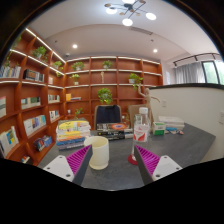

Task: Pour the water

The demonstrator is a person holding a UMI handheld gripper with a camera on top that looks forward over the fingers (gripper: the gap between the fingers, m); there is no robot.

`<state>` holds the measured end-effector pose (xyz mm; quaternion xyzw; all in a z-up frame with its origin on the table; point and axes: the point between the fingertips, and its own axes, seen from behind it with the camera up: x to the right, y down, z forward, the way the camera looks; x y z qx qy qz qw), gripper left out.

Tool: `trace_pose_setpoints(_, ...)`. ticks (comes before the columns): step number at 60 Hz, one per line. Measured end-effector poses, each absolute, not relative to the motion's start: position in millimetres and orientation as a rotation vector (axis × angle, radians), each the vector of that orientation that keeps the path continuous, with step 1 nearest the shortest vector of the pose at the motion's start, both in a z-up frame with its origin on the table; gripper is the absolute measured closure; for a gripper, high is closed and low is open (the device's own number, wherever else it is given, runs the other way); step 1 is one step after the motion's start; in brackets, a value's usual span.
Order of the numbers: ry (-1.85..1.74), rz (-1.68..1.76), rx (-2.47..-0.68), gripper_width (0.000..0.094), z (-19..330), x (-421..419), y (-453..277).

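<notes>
One surface (pixel 185 148) is seen, dark grey. On it, one white cup (pixel 98 152) is counted. One clear bottle (pixel 141 124) is found beyond the cup, further back on the surface. One stack of colourful books (pixel 72 134) is seen behind the cup, and one chair (pixel 107 115) beyond that. Two pink pads (pixel 77 159) are counted on the hand-held gripper (pixel 112 162), one at either side of the cup. At least four potted plants (pixel 105 96) are counted on the shelving far behind the cup.

The place looks like an office or reading room: tall wooden bookshelves (pixel 40 95) line the walls, holding books and potted plants (pixel 105 96), with ceiling spotlights (pixel 128 13), a grey table (pixel 190 145) and a window (pixel 208 72).
</notes>
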<state>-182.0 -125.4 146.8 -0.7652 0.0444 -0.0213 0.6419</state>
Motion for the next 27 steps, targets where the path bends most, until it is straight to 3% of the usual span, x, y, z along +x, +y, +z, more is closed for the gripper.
trace_pose_setpoints(27, -0.020, -0.012, -1.702, 0.0052, 170, -221, -164)
